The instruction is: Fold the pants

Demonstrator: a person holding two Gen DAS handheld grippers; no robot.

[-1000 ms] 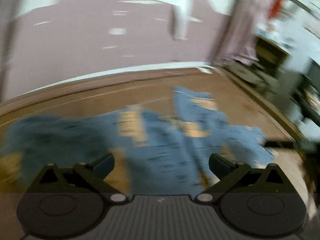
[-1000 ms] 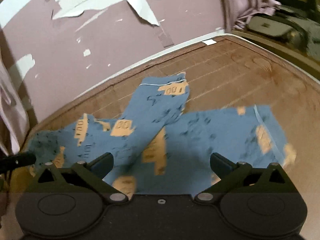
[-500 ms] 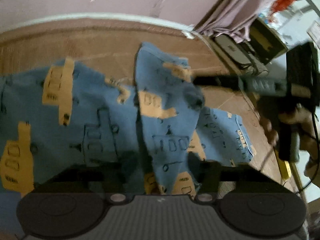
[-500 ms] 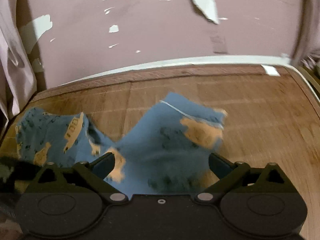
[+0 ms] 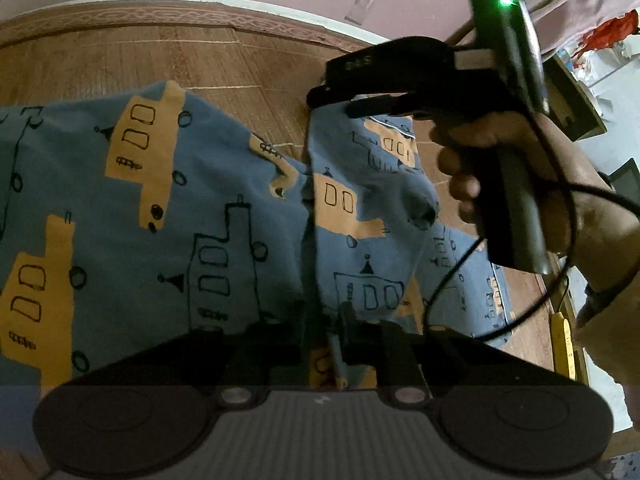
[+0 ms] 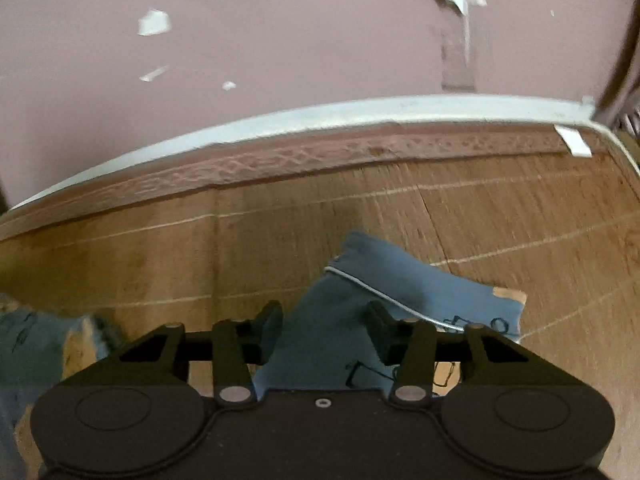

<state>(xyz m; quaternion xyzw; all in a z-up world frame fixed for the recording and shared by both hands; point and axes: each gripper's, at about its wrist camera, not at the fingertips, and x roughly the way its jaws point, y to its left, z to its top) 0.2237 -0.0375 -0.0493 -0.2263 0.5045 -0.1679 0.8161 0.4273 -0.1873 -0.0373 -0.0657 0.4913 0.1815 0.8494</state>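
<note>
Left wrist: rumpled blue house-print pants [image 5: 224,208]

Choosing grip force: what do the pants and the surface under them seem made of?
Pants: soft matte woven or knit cloth, likely cotton; it drapes and creases.
Surface: looks like a woven brown mat with stitched seam lines and patterned border; exact fibre unclear.

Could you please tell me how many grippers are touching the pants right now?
2: the left gripper pinches a fold of the pants near the middle; the right gripper straddles the hem end.
</note>
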